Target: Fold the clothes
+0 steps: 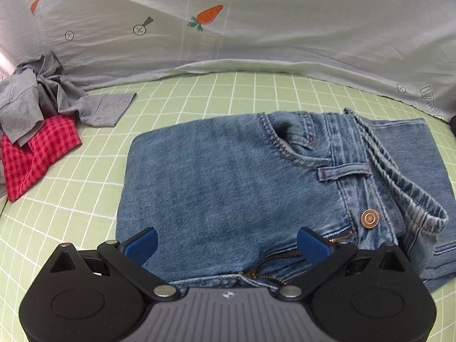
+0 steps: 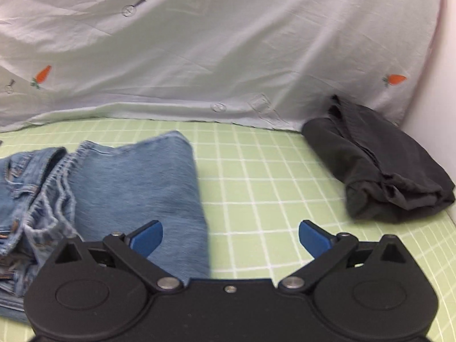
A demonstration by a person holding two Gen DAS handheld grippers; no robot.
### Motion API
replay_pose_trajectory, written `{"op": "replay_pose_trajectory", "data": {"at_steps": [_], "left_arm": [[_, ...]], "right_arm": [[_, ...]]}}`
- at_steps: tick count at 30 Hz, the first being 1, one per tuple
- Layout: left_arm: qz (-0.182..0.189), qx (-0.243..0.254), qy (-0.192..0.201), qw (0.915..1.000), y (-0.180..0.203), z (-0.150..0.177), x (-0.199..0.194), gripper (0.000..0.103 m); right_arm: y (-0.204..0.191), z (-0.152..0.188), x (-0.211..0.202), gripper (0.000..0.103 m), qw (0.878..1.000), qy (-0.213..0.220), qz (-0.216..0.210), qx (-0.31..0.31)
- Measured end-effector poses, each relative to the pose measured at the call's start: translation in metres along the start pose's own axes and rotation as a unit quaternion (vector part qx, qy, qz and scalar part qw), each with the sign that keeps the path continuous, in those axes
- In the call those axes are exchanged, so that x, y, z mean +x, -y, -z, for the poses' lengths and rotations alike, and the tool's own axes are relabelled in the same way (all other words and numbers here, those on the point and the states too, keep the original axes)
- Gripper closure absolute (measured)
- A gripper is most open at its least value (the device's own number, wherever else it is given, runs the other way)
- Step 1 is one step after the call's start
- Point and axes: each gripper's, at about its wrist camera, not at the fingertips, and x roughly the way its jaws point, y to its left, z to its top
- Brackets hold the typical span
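Blue jeans (image 1: 228,182) lie folded on the green grid mat (image 1: 85,193), waistband, brass button and open zipper facing up on their right side. My left gripper (image 1: 227,242) hovers open over the jeans' near edge by the zipper, blue pads wide apart, holding nothing. In the right wrist view the same jeans (image 2: 136,188) lie at the left. There my right gripper (image 2: 230,236) stands open over the jeans' right edge and bare mat (image 2: 270,188), nothing between its fingers.
A crumpled grey garment (image 1: 37,99) rests on a red checked cloth (image 1: 34,154) at the far left. A folded black garment (image 2: 376,165) sits at the far right by a white wall. A pale carrot-print sheet (image 1: 256,28) backs the mat.
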Motion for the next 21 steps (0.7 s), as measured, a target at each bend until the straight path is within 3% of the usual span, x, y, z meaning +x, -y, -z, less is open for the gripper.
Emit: {"op": "replay_pose_trajectory", "data": {"at_steps": [2,5,7,10,15,21], "left_arm": [[0.015,0.007,0.015,0.9997,0.011,-0.01,-0.008,0.002],[0.067,0.008,0.027,0.9974,0.03,-0.022,-0.014,0.012],[0.104,0.016,0.03,0.9939,0.045,-0.028,-0.016,0.034],[0.15,0.035,0.015,0.9879,0.071,-0.035,-0.01,0.057],[0.178,0.051,-0.001,0.9826,0.105,-0.042,0.004,0.061],[0.166,0.057,-0.028,0.9841,0.122,-0.043,0.025,0.058]], "right_arm": [[0.015,0.006,0.01,0.0,0.999,-0.026,0.018,0.026],[0.032,0.012,0.021,0.0,0.996,-0.052,0.037,0.057],[0.037,0.013,0.024,0.0,0.996,-0.051,0.046,0.062],[0.041,0.013,0.03,0.0,0.996,-0.047,0.054,0.055],[0.047,0.011,0.041,0.0,0.995,-0.049,0.066,0.053],[0.053,0.016,0.048,0.0,0.993,-0.062,0.077,0.059]]}}
